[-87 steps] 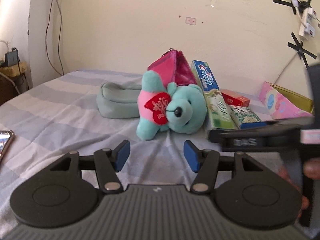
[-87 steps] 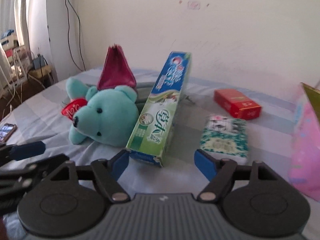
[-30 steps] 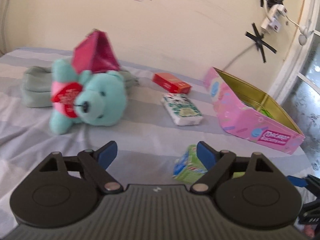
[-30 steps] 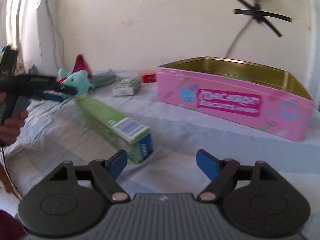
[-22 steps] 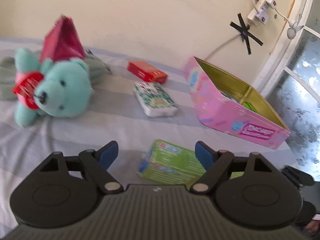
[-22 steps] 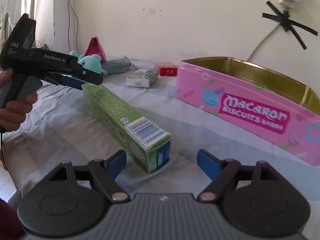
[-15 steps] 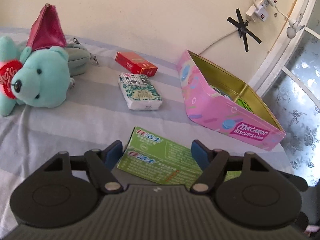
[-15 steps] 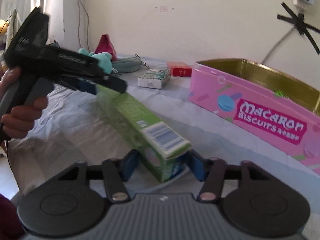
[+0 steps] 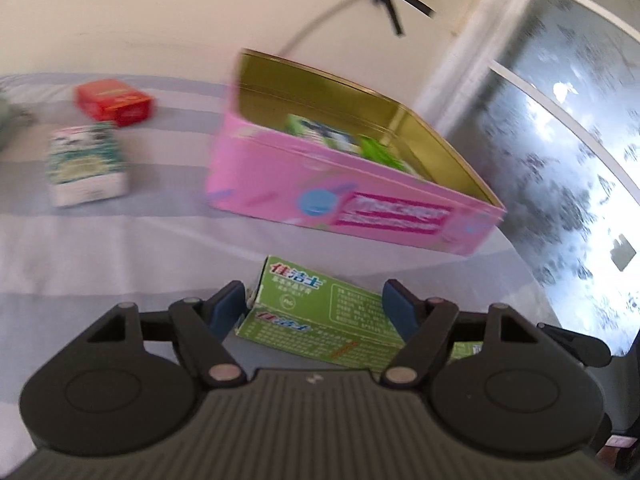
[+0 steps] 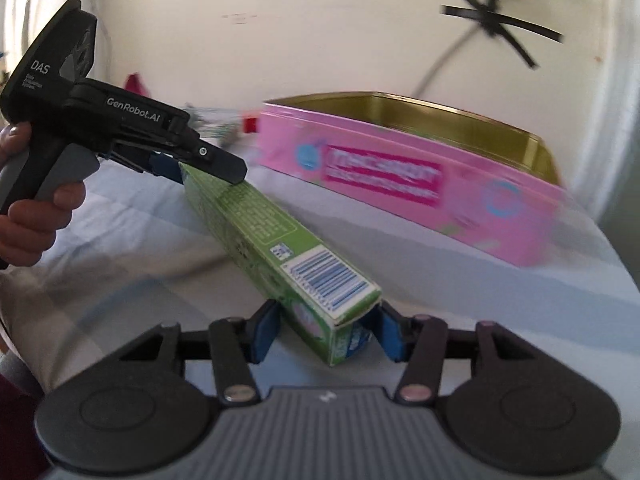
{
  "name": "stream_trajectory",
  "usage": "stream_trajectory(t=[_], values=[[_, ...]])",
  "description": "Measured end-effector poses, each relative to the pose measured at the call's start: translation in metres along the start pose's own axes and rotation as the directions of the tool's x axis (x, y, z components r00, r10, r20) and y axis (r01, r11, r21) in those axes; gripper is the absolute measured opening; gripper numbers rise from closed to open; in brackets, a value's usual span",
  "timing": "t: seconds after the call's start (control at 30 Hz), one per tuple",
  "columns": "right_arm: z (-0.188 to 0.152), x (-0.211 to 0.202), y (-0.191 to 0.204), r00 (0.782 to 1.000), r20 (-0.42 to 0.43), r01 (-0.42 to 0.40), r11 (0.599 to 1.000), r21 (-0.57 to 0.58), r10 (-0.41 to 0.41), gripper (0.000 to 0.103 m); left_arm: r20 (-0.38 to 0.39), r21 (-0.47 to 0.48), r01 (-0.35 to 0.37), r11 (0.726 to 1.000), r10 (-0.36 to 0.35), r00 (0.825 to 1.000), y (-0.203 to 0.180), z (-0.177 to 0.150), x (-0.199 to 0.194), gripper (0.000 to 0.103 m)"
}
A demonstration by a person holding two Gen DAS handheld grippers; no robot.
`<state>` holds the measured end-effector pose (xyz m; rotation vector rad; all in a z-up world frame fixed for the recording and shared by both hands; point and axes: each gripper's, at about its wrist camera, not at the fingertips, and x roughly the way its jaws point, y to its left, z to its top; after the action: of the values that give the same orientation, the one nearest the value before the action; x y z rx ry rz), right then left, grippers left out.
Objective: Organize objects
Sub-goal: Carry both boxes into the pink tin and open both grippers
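A long green toothpaste box (image 9: pixel 316 312) (image 10: pixel 276 248) is held above the striped bed, one end in each gripper. My left gripper (image 9: pixel 314 310) is shut on its printed end; it also shows in the right wrist view (image 10: pixel 188 168). My right gripper (image 10: pixel 326 330) is shut on the barcode end. A pink Macaron biscuit tin (image 9: pixel 360 208) (image 10: pixel 400 176) stands open just beyond the box, with a few packets inside.
A white-and-green tissue pack (image 9: pixel 84 164) and a red box (image 9: pixel 114 100) lie on the bed left of the tin. A wall with taped cables is behind. A window is at the right.
The toothpaste box was carried from beside the teddy bear to in front of the tin. My right gripper closed on its barcode end. Both grippers have moved closer to the tin.
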<state>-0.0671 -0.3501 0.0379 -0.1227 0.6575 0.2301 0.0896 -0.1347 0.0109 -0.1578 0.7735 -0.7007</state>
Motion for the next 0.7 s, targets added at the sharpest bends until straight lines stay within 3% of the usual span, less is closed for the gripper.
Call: stream_trajectory(t=[0.17, 0.3, 0.53, 0.7], values=[[-0.012, -0.010, -0.010, 0.999, 0.032, 0.035, 0.999, 0.022, -0.036, 0.050, -0.005, 0.032, 0.015, 0.999, -0.015, 1.000, -0.019, 0.002, 0.009, 0.077], [-0.009, -0.018, -0.008, 0.992, 0.116, 0.049, 0.999, 0.009, -0.050, 0.050, 0.037, 0.072, 0.005, 0.997, -0.008, 0.999, -0.032, 0.016, -0.005, 0.077], [0.036, -0.021, -0.021, 0.954, 0.284, 0.107, 0.994, -0.029, -0.094, 0.050, 0.177, 0.139, -0.024, 0.990, -0.001, 0.984, -0.051, 0.069, -0.020, 0.077], [0.066, 0.000, -0.035, 0.938, 0.318, 0.167, 0.984, -0.064, -0.139, 0.050, 0.231, 0.150, -0.052, 0.987, 0.016, 0.973, -0.061, 0.100, -0.002, 0.077]])
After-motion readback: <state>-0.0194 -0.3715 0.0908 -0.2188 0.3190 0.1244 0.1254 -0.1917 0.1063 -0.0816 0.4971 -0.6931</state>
